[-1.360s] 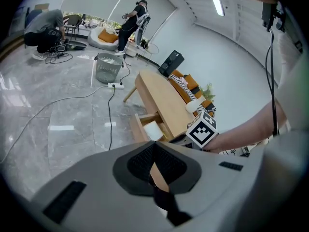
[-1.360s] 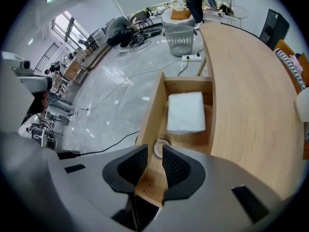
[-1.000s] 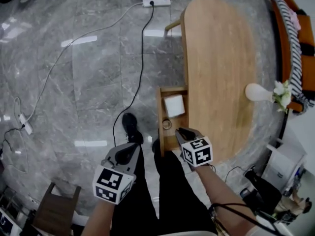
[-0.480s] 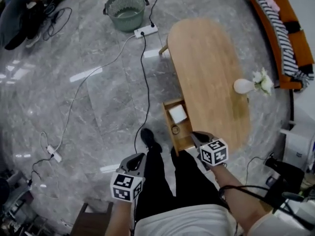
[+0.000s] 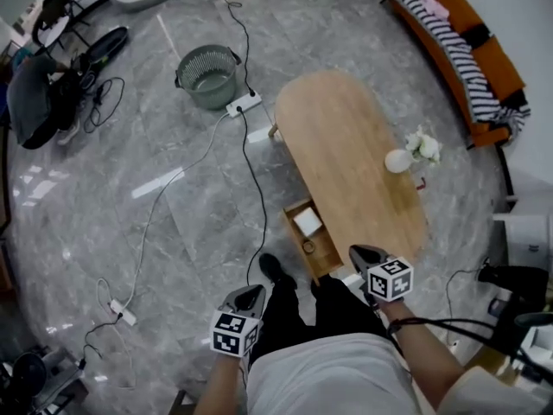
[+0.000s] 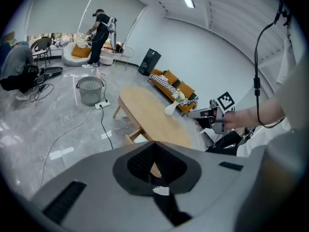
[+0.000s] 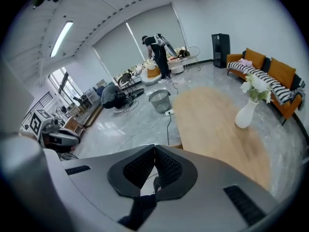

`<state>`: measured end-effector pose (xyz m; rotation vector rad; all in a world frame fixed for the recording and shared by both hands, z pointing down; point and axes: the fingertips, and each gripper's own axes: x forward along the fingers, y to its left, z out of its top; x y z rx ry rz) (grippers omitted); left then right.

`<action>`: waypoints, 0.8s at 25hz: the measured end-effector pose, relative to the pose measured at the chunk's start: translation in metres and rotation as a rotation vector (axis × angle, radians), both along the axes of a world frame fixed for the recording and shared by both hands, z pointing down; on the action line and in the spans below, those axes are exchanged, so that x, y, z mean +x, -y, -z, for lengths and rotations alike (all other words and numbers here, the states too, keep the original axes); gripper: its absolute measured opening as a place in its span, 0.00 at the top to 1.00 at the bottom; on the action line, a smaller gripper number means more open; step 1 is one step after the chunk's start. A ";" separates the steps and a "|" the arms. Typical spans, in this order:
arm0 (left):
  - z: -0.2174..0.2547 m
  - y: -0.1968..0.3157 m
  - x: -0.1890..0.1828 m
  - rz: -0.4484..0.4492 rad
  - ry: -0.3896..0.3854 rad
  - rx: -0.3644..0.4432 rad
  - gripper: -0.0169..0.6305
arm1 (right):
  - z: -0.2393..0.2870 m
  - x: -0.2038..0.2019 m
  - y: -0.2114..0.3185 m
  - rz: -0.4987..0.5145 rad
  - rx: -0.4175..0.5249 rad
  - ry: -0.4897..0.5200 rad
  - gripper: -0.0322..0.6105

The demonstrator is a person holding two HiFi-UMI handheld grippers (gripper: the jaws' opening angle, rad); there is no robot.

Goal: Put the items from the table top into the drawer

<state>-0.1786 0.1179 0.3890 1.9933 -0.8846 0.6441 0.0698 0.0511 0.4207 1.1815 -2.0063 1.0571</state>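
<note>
Left gripper (image 5: 251, 290) and right gripper (image 5: 358, 252) both pressed together, empty — the vase (image 5: 396, 160), centre-right on the table (image 5: 337, 137), could topple if pinched high.

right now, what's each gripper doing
Left gripper: fingers closed, empty.
Right gripper: fingers just closed, nothing between them.
</note>
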 end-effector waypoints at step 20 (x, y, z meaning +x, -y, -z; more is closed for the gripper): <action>0.061 -0.019 0.031 0.019 0.015 0.035 0.97 | 0.097 0.072 -0.081 -0.231 0.085 0.235 0.90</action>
